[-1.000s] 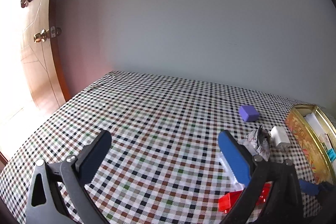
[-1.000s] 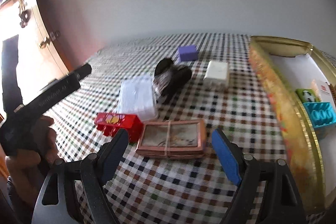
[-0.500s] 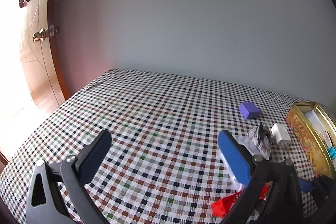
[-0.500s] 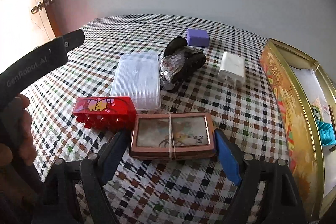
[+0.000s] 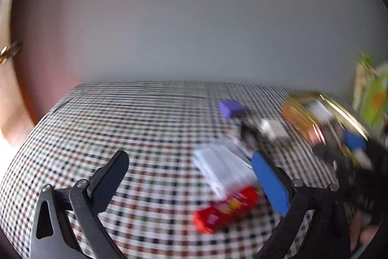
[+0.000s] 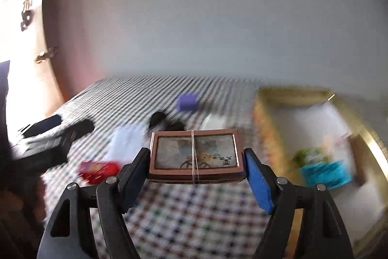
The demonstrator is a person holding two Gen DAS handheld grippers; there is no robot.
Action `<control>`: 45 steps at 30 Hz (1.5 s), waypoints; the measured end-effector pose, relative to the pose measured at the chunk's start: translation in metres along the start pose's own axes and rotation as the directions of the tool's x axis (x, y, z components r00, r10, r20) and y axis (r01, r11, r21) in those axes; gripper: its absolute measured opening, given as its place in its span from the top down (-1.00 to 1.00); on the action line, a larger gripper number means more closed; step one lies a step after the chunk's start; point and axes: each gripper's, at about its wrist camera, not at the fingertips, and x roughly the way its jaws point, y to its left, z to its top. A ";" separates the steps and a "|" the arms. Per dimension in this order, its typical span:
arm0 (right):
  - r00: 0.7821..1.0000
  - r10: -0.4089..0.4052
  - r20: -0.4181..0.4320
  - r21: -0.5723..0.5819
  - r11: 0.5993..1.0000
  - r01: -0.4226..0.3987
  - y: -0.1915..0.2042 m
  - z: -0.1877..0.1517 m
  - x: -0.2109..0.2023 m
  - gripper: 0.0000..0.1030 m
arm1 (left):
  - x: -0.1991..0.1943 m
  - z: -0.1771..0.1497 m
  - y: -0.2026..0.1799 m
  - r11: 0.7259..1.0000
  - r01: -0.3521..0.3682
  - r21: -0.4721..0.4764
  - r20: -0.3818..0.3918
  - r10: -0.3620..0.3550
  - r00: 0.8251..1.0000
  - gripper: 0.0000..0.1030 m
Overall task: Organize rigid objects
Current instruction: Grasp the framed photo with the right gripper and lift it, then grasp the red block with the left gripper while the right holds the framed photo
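My right gripper [image 6: 196,171] has closed onto the brown card stack [image 6: 196,154] that lay on the checked tablecloth [image 6: 184,217] between open jaws 1 second ago, and has lifted it clear of the cloth. My view now swings toward the gold tin [image 6: 266,123]. My left gripper [image 5: 194,176] has turned right, bringing the red block [image 5: 225,209] and clear case [image 5: 223,168] between its fingers.

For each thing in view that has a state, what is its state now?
right gripper: shut on the card stack, lifted off the cloth
card stack: bound by a rubber band, held level
left gripper: open, holding nothing
gold tin: open, items inside
red block: lying on the cloth
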 end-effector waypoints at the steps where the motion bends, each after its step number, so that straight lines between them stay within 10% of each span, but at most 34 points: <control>1: 1.000 -0.007 0.008 -0.002 1.000 0.007 -0.003 0.002 0.001 -0.51 | -0.002 -0.002 -0.008 0.999 0.020 0.034 -0.003 -0.019 1.000 -0.99; 17: 0.997 0.066 -0.030 0.069 0.996 -0.064 -0.018 0.004 0.003 -0.51 | 0.044 -0.023 -0.027 0.998 -0.061 -0.004 -0.319 0.056 0.946 -0.37; 33: 0.990 0.140 0.003 0.129 0.982 -0.139 -0.030 0.006 -0.003 -0.51 | -0.001 -0.021 -0.009 0.987 -0.110 -0.118 -0.129 0.094 0.987 -0.27; 45: 0.967 0.076 0.244 0.070 0.993 -0.095 -0.064 0.008 -0.054 -0.51 | -0.013 0.002 -0.065 0.993 -0.022 -0.116 0.042 0.027 0.999 -0.27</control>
